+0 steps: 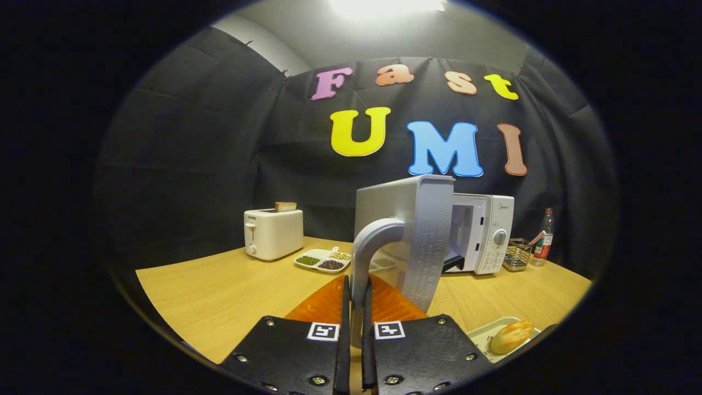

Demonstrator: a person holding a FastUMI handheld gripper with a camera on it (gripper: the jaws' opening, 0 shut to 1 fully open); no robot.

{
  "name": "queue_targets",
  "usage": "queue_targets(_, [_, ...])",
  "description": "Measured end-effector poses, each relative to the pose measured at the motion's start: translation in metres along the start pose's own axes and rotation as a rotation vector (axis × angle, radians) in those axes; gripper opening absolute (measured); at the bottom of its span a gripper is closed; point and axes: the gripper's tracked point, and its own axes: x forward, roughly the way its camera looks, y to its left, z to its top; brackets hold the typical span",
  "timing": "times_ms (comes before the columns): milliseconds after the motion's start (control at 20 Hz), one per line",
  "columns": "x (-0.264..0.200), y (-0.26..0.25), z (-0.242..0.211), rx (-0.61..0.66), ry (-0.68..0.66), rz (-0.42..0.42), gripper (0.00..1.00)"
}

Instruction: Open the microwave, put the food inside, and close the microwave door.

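The white microwave stands at the back of the wooden table, and its door is swung wide open toward me. My gripper is shut on the door's grey curved handle, with both fingers pressed on the handle's lower end. The open cavity shows beyond the door's edge. A bread roll lies on a pale tray just right of my fingers, near the table's front edge.
A white toaster with a slice of bread in it stands at the back left. A divided white dish with beans lies between toaster and microwave. A wire basket and a bottle stand right of the microwave.
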Motion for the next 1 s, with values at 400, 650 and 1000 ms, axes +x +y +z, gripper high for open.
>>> queue_targets(400, [0.008, 0.048, 0.002, -0.047, -0.059, -0.172, 0.1])
queue_targets(650, [0.005, 0.049, 0.004, -0.021, -0.032, -0.158, 0.17])
queue_targets(1000, [-0.009, 0.047, -0.002, -0.067, 0.044, -0.011, 0.74])
